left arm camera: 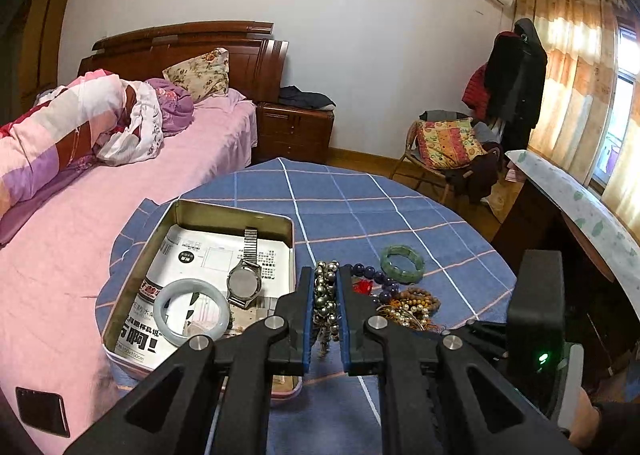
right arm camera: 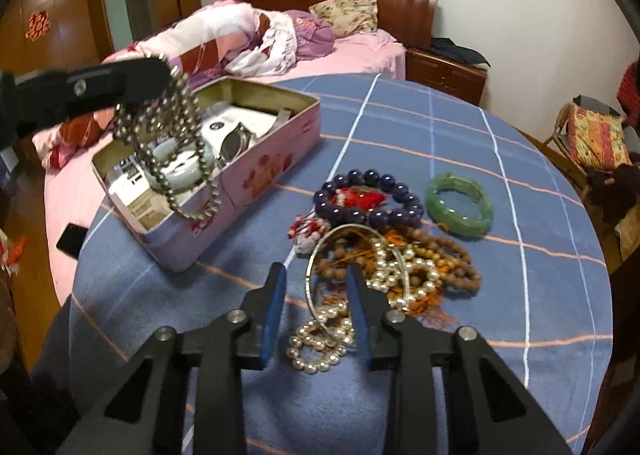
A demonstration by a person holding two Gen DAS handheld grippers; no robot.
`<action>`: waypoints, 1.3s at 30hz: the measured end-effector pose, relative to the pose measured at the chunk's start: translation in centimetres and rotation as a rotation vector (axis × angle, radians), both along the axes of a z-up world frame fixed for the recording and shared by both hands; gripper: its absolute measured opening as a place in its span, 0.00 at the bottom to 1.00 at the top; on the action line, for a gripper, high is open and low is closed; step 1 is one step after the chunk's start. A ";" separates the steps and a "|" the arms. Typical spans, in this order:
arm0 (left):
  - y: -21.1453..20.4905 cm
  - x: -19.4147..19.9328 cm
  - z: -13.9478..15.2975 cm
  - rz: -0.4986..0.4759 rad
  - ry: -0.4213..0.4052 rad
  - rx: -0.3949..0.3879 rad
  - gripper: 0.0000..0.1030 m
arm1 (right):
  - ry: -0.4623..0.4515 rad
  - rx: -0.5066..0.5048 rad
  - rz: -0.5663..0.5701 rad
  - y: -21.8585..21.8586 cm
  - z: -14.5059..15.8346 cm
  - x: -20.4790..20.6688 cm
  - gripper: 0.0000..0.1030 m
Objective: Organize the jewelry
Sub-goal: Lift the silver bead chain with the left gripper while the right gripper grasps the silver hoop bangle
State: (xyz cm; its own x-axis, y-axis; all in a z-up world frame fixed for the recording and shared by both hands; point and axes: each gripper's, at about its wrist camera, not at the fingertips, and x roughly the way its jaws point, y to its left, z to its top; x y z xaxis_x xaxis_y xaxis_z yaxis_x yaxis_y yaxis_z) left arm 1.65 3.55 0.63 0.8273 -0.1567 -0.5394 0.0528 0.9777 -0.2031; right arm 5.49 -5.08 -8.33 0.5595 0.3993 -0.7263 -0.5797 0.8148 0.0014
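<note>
My left gripper [left arm camera: 325, 273] is shut on a silver bead necklace [left arm camera: 326, 303]. In the right wrist view that left gripper [right arm camera: 160, 71] holds the necklace [right arm camera: 176, 143] dangling above the open pink tin [right arm camera: 280, 135]. A wristwatch [left arm camera: 245, 279] and a pale jade bangle [left arm camera: 191, 311] lie inside the tin [left arm camera: 240, 215]. My right gripper [right arm camera: 316, 273] is open, low over the jewelry pile. Its jaws straddle the left side of a thin silver bangle [right arm camera: 347, 226] without pressing it. A pearl bracelet [right arm camera: 320, 343] lies between the fingers, nearer the camera.
A purple bead bracelet [right arm camera: 368, 195], a green bangle [right arm camera: 459, 204] and wooden bead strands [right arm camera: 448, 259] lie on the blue checked round table [right arm camera: 520, 295]. A pink bed [left arm camera: 100, 255] borders the table on the left, with a dark phone [left arm camera: 42, 411] on it.
</note>
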 end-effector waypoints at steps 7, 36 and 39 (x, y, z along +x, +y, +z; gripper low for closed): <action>0.4 -0.3 -0.1 -0.001 0.001 -0.016 0.09 | 0.009 -0.016 0.004 0.1 -0.6 -0.1 0.07; 1.0 -0.5 -0.1 0.008 -0.001 -0.021 0.09 | 0.009 0.039 0.046 0.1 0.5 -0.7 0.30; 1.3 -0.5 -0.1 0.015 0.000 -0.026 0.09 | 0.026 0.048 0.045 0.1 0.3 -0.5 0.30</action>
State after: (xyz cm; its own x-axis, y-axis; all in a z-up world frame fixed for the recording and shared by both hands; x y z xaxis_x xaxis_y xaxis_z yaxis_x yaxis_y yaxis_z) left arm 1.12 4.82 0.50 0.8295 -0.1579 -0.5356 0.0378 0.9728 -0.2283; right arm 4.96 -5.00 -8.03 0.5212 0.4583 -0.7199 -0.6151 0.7865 0.0554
